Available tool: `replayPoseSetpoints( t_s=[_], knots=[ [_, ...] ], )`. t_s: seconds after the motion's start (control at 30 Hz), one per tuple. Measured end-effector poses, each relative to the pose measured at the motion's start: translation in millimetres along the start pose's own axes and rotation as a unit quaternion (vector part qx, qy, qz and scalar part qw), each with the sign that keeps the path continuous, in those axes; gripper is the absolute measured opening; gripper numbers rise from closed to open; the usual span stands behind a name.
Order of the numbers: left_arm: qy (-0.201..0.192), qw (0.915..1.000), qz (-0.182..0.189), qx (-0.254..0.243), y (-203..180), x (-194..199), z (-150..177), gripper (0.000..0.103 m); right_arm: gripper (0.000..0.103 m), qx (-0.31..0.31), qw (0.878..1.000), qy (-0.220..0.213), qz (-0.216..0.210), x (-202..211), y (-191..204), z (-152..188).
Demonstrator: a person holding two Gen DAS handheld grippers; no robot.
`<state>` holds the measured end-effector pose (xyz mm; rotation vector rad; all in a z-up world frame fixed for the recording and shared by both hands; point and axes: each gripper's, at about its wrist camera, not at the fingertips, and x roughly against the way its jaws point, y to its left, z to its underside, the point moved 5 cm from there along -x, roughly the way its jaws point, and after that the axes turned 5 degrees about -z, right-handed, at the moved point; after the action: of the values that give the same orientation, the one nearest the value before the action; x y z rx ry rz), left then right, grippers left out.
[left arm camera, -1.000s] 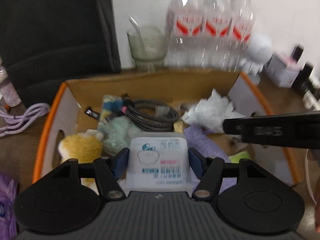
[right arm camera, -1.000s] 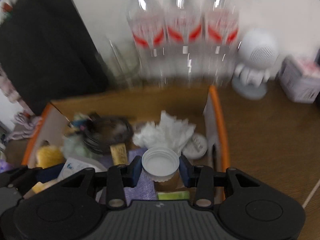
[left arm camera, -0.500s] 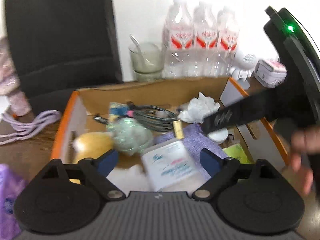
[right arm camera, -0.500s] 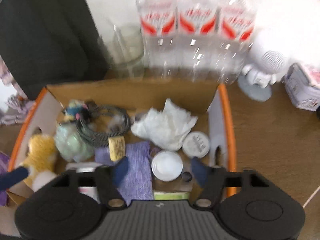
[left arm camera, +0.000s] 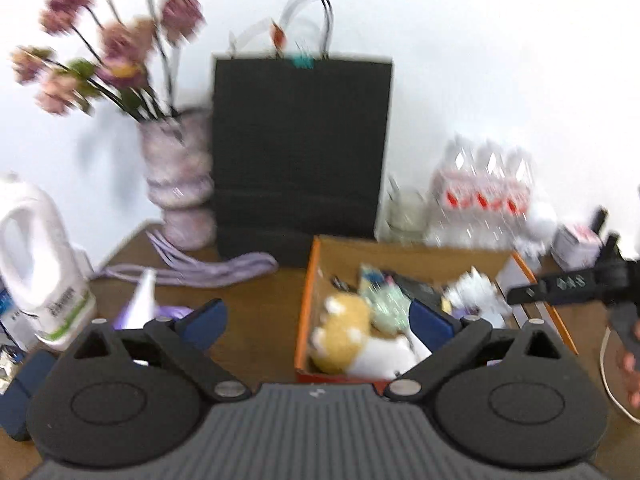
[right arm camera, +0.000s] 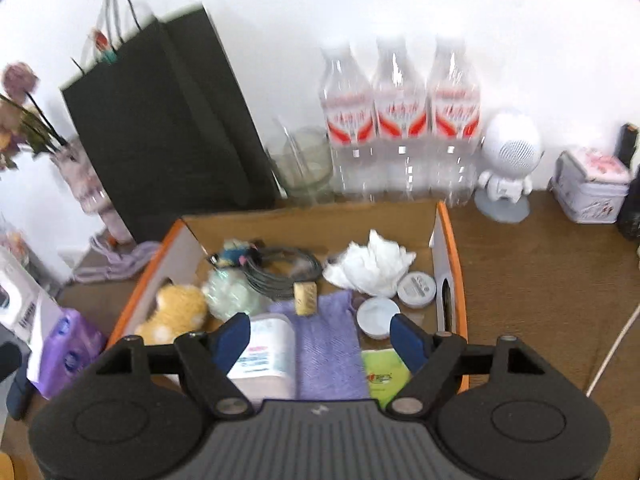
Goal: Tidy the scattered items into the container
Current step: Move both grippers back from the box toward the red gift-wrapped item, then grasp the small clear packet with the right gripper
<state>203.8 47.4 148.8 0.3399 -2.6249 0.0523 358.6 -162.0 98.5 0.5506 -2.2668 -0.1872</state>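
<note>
The orange-rimmed cardboard box (right arm camera: 453,240) holds a yellow plush (right arm camera: 176,312), a green puff (right arm camera: 230,294), a coiled cable (right arm camera: 280,268), a crumpled tissue (right arm camera: 370,266), a purple cloth (right arm camera: 326,344), a white wipes tub (right arm camera: 264,354), a white jar (right arm camera: 376,316) and a round lid (right arm camera: 416,288). My right gripper (right arm camera: 320,338) is open and empty above the box's near side. My left gripper (left arm camera: 316,318) is open and empty, raised left of the box (left arm camera: 310,280). The right gripper also shows in the left wrist view (left arm camera: 568,284).
A black paper bag (right arm camera: 168,120), a glass (right arm camera: 304,164), three water bottles (right arm camera: 400,120), a white robot figure (right arm camera: 508,160) and a tin (right arm camera: 592,184) stand behind the box. A purple pack (right arm camera: 68,356), a white jug (left arm camera: 36,256), a vase (left arm camera: 180,184) and lilac cord (left arm camera: 208,268) lie left.
Both grippers opened and let go: the wipes tub and the white jar now lie in the box. Both grippers pulled back and up; the left one swung to the left.
</note>
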Motion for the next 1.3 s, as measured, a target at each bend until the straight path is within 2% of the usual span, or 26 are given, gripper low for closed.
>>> replayPoseSetpoints(
  t_s=[0.1, 0.17, 0.3, 0.43, 0.63, 0.73, 0.8, 0.87, 0.97, 1.1, 1.2, 1.27, 1.3],
  knots=[
    [-0.035, 0.9993, 0.014, 0.004, 1.6, 17.8, 7.6, 0.103, 0.078, 0.018, 0.997, -0.067, -0.015, 29.5, 15.6, 11.4],
    [-0.059, 0.9979, 0.027, -0.004, 1.6, 30.6, 14.3, 0.103, 0.079, 0.049, 0.992, -0.116, -0.007, 48.3, 28.4, 24.2],
    [-0.096, 0.9944, 0.039, -0.018, 0.1, 52.5, 30.7, 0.103, 0.082, 0.080, 0.983, -0.165, -0.008, 72.3, 44.7, 56.9],
    [-0.108, 0.9930, 0.029, -0.037, 0.6, 70.4, 58.6, 0.103, 0.082, 0.082, 0.982, -0.172, -0.004, 87.7, 52.4, 91.5],
    [-0.089, 0.9953, 0.034, -0.020, 9.5, 105.9, 125.3, 0.103, 0.085, 0.078, 0.981, -0.175, 0.013, 119.7, 60.4, 164.6],
    [-0.062, 0.9968, 0.049, -0.014, 7.4, 118.7, 167.7, 0.103, 0.086, 0.062, 0.982, -0.180, 0.022, 139.8, 56.5, 212.5],
    [-0.033, 0.9982, 0.045, -0.022, -0.5, 125.9, 192.4, 0.103, 0.086, 0.033, 0.983, -0.179, 0.029, 152.4, 48.0, 245.1],
    [-0.029, 0.9958, 0.078, -0.038, -11.3, 137.2, 211.4, 0.103, 0.086, 0.008, 0.985, -0.168, 0.031, 160.2, 38.2, 275.2],
    [-0.021, 0.9937, 0.099, -0.049, -24.0, 144.1, 222.5, 0.103, 0.086, -0.002, 0.987, -0.152, 0.050, 166.8, 25.9, 305.4],
    [-0.015, 0.9913, 0.112, -0.068, -40.8, 133.2, 217.2, 0.103, 0.086, -0.011, 0.986, -0.155, 0.066, 163.4, 6.3, 302.4],
    [-0.011, 0.9870, 0.122, -0.104, -58.6, 110.5, 205.5, 0.103, 0.085, 0.000, 0.986, -0.141, 0.088, 139.4, -11.2, 266.9],
    [-0.004, 0.9855, 0.122, -0.118, -70.7, 91.2, 194.7, 0.103, 0.082, -0.005, 0.988, -0.117, 0.102, 113.4, -23.9, 240.9],
    [-0.002, 0.9854, 0.120, -0.121, -74.0, 81.6, 189.3, 0.103, 0.076, -0.012, 0.988, -0.113, 0.105, 100.8, -29.4, 228.7]
  ],
)
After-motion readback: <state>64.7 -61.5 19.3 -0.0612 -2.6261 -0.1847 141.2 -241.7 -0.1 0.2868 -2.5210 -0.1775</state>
